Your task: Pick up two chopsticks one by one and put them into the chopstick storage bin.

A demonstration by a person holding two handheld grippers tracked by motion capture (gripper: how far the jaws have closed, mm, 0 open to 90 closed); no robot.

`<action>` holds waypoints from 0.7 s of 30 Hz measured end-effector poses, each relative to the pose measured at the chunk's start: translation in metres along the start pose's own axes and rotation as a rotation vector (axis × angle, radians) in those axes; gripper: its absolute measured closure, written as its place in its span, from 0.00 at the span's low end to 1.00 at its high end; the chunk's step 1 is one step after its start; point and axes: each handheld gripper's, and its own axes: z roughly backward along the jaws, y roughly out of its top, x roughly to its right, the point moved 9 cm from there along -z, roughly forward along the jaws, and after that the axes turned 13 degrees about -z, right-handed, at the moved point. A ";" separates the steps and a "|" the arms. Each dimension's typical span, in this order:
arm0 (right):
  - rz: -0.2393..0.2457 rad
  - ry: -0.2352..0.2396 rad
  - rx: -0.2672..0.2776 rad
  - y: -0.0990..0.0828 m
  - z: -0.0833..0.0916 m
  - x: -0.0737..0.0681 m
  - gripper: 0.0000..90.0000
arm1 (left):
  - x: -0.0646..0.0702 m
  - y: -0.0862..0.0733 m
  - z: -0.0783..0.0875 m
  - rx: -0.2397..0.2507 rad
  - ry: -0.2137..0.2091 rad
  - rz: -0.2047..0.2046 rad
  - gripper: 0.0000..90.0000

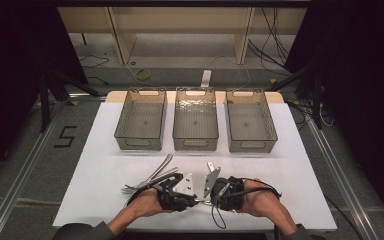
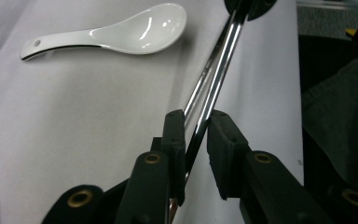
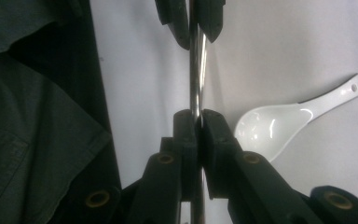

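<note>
My right gripper (image 3: 196,119) is clamped on a pair of steel chopsticks (image 3: 196,70); my left gripper (image 2: 196,123) has its jaws apart around their other end. They hang between my hands; a white spoon (image 2: 121,32) lies beside them on the table (image 1: 105,165).

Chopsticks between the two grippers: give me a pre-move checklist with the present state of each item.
1. Right gripper clamped on the chopsticks: ok.
2. Left gripper clamped on them: not ok, a gap shows beside one jaw.
3. White spoon apart from the chopsticks: ok.
4. Three bins free of items: ok.
5. Other cutlery clear of the left gripper: cannot tell.
</note>
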 end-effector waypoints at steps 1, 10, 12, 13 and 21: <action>0.016 -0.002 0.006 0.000 0.002 0.000 0.95 | 0.001 0.001 0.002 -0.004 0.001 -0.016 0.88; -0.024 0.016 0.139 0.008 0.010 0.009 0.82 | 0.005 0.006 0.020 -0.029 -0.017 -0.061 0.95; -0.051 0.005 0.174 0.011 0.014 0.012 0.74 | 0.000 0.003 0.026 -0.034 0.007 -0.047 0.95; -0.101 -0.002 0.266 0.017 0.024 0.018 0.68 | -0.003 0.001 0.029 -0.030 0.022 -0.025 0.95; -0.228 0.013 0.445 0.022 0.042 0.025 0.44 | -0.030 -0.016 0.051 -0.040 0.118 0.107 0.95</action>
